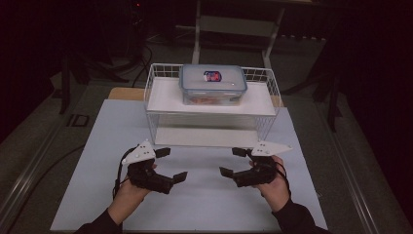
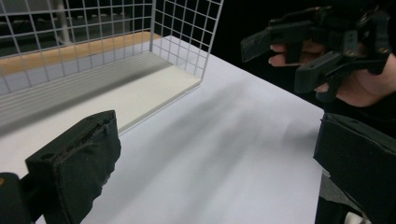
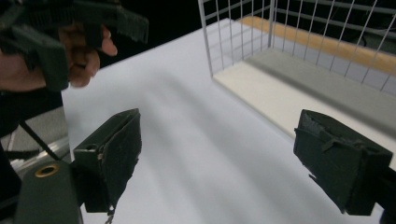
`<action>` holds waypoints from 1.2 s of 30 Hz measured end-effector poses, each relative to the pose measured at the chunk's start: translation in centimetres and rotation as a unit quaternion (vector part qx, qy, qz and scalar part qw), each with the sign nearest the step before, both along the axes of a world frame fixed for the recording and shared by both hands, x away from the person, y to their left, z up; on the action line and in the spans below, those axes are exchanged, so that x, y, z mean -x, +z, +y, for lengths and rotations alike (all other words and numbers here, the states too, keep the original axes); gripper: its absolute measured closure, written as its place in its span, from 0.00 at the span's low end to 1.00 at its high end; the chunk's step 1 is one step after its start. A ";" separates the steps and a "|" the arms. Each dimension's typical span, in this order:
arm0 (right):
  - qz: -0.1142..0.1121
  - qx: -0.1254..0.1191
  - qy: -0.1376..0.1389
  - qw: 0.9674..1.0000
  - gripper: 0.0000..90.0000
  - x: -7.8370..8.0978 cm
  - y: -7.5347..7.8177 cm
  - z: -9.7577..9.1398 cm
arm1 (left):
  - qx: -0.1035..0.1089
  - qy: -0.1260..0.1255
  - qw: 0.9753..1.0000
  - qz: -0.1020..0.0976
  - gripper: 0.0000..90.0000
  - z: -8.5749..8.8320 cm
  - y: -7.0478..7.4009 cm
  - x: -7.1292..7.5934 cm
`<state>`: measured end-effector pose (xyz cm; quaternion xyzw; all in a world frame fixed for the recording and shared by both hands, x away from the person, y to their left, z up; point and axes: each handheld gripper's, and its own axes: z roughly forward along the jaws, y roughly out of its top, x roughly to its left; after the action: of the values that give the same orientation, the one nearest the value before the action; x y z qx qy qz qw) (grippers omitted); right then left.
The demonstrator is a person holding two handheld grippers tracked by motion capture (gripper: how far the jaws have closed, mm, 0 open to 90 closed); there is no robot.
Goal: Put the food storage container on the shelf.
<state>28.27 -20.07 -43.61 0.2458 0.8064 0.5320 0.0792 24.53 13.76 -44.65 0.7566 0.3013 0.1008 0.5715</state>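
Lower frame, nearest: left claw (image 1: pixel 170 165) and right claw (image 1: pixel 232 162), each black and hand-held with jaws spread wide and nothing between them, poised over the white table (image 1: pixel 204 204), well apart from each other. Middle: white wire two-tier shelf rack (image 1: pixel 157 105), lower tier bare. Upper centre, farthest: clear lidded plastic food box (image 1: pixel 213 84), resting untouched on the top tier; judged not yet begun, reach and grasp both remaining.

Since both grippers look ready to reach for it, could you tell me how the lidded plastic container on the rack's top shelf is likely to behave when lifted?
The plastic container looks rigid, so it should probably keep its shape. Its smooth walls may be slippery between the pads. Something reddish shows inside, so it is likely not empty. On the flat shelf of the wire rack, its broad base should slide, not tip.
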 end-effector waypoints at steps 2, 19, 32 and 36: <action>0.002 0.002 0.002 1.000 0.16 0.3 -0.6 -0.3 | 0.002 -0.004 1.000 0.000 0.00 0.0 -0.6 0.2; 0.005 0.012 -0.050 0.999 0.16 1.9 -4.7 -6.5 | -0.026 -0.008 1.000 0.011 0.01 0.8 -5.1 0.5; 0.027 0.014 -0.066 0.997 0.16 2.2 -6.4 -8.5 | -0.023 0.008 1.000 0.017 0.01 2.6 -6.5 0.8; 0.033 0.014 -0.066 0.997 0.16 1.9 -6.8 -8.5 | -0.025 0.016 0.999 0.015 0.01 3.0 -6.5 0.7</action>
<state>26.39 -28.62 -50.36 0.3146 0.7978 0.5062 0.0910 23.85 16.72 -51.18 0.7671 0.3190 0.1063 0.5464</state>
